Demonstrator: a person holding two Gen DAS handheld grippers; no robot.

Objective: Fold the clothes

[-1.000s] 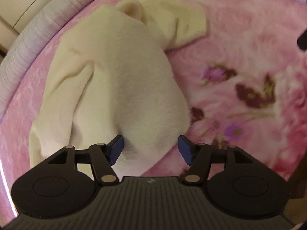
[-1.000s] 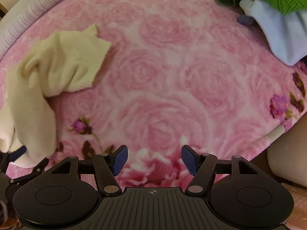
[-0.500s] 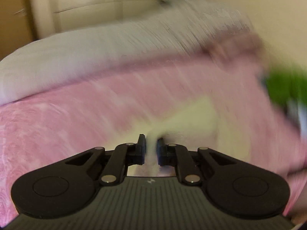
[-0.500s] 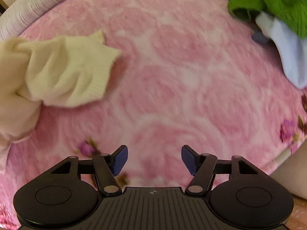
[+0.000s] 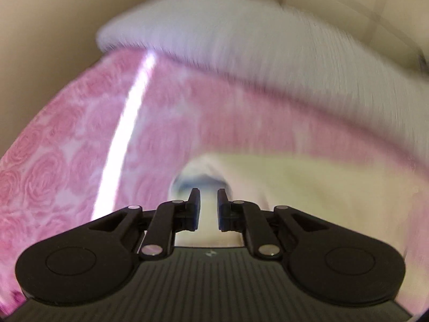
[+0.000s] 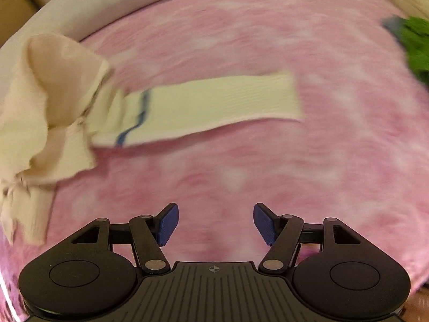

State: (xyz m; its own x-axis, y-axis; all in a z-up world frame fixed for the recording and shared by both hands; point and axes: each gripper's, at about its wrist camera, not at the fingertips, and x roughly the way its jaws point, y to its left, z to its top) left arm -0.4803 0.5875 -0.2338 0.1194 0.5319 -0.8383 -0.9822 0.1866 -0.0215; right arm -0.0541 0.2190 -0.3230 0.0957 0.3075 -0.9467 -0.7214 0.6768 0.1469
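Here the left gripper (image 5: 206, 204) pinches cream cloth, which fills the narrow gap between its nearly closed jaws; the garment (image 6: 53, 102) hangs bunched at the left over the pink blanket (image 6: 241, 147), and a ribbed band (image 6: 214, 104) with a blue stripe reaches right from it. The right gripper (image 6: 215, 224) hangs nearer, jaws spread and empty. The job now, I judge, is spreading the garment flat; the right gripper should take the band's free right end, then both should pull apart evenly and lower together, clear of the green clothing (image 6: 415, 45) far right.
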